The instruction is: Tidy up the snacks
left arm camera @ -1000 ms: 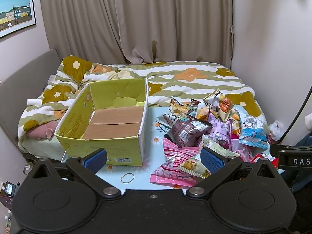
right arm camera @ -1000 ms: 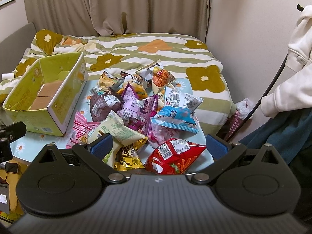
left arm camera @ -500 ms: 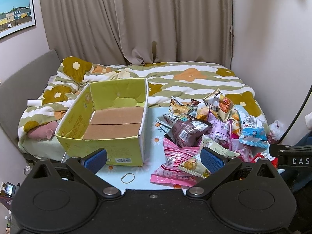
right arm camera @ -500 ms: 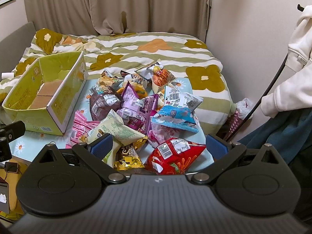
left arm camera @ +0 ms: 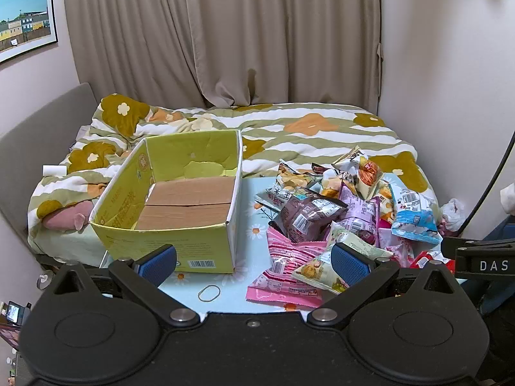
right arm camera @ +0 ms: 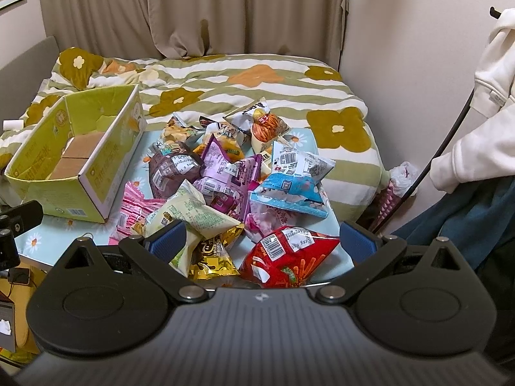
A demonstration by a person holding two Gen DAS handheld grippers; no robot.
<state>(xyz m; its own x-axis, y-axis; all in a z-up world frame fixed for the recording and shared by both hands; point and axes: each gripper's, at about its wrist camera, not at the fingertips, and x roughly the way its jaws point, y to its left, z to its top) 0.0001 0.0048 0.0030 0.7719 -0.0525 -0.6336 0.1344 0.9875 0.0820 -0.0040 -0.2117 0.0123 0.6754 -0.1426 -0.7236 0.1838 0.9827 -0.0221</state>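
A yellow-green cardboard box (left arm camera: 180, 206) stood open and upright on the left of the table, with only its brown bottom flaps showing inside. Just to its right lay a loose heap of snack bags (right arm camera: 231, 180), overlapping one another: brown, purple, blue, pink, pale green, gold, and a red bag (right arm camera: 286, 255) nearest the front edge.

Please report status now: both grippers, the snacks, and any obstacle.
Left gripper open, empty. Right gripper open, empty, over red snack bag. Snack pile beside empty yellow box. No obstacle seen.
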